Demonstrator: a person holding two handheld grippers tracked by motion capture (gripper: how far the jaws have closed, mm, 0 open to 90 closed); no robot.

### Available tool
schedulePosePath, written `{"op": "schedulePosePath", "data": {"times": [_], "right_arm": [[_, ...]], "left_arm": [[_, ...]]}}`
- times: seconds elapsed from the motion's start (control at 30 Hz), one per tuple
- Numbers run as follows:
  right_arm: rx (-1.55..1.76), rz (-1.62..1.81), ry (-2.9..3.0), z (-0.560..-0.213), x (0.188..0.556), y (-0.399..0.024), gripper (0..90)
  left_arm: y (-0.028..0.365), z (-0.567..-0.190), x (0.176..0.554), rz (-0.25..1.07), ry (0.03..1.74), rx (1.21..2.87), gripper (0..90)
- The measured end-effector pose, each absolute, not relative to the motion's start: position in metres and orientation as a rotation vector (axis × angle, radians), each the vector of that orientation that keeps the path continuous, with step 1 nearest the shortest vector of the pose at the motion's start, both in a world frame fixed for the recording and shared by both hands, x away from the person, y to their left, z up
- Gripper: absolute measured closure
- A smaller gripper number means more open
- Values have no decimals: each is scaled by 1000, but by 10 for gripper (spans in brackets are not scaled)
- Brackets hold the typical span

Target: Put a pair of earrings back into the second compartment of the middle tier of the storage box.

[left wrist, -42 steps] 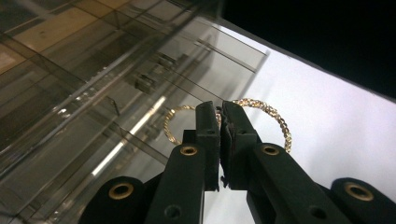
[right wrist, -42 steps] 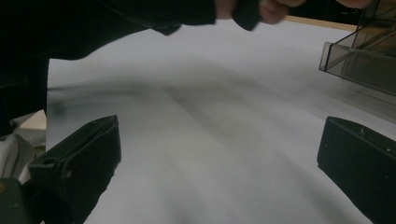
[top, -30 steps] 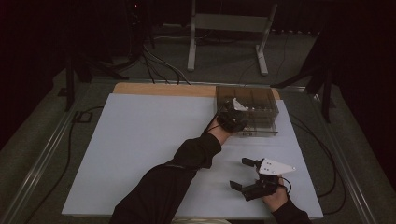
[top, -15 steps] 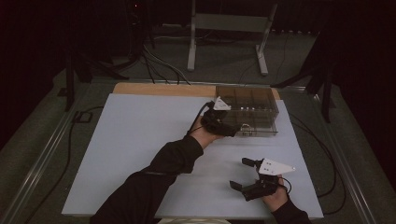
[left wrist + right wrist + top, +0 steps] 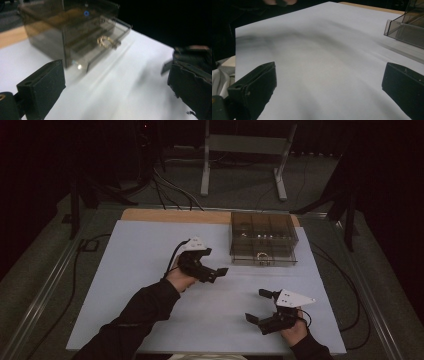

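Note:
A smoky see-through drawer box (image 5: pixel 263 237) stands at the back right of the white sheet; its lowest drawer carries a gold ring pull (image 5: pixel 261 256). My left gripper (image 5: pixel 212 265) hovers left of the box and nearer to me. Its jaws have just been opening and stand open, nothing between them. In the left gripper view (image 5: pixel 117 75) the box (image 5: pixel 62 30) and the ring pull (image 5: pixel 106 41) lie ahead, blurred, the ringed drawer front sticking out a little. My right gripper (image 5: pixel 260 306) rests open near the front edge. The right gripper view (image 5: pixel 329 80) shows bare sheet between the jaws.
The white sheet (image 5: pixel 150 270) covers the table, with a wooden strip (image 5: pixel 170 215) along the back. Cables (image 5: pixel 85 245) run off the left side and behind. A metal stand (image 5: pixel 245 145) is on the floor beyond. A corner of the box (image 5: pixel 407 30) is at the right gripper view's upper right.
The left hand has pulled away from the front of the drawer box, moving left and toward me, and its jaws have spread apart. The right gripper has stayed put.

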State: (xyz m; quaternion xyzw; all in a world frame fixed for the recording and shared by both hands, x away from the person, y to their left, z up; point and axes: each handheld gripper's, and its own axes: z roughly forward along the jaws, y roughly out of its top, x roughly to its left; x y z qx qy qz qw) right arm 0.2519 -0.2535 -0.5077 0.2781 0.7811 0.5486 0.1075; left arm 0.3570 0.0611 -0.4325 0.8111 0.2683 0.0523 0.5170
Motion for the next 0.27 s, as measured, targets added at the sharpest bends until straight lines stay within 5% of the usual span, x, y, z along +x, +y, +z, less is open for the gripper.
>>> {"op": "schedulePosePath", "data": {"times": [0.27], "right_arm": [[822,1614,2298,-508,253,-254,0]], "left_arm": [[122,-453,324,177,693,1923,19]]}}
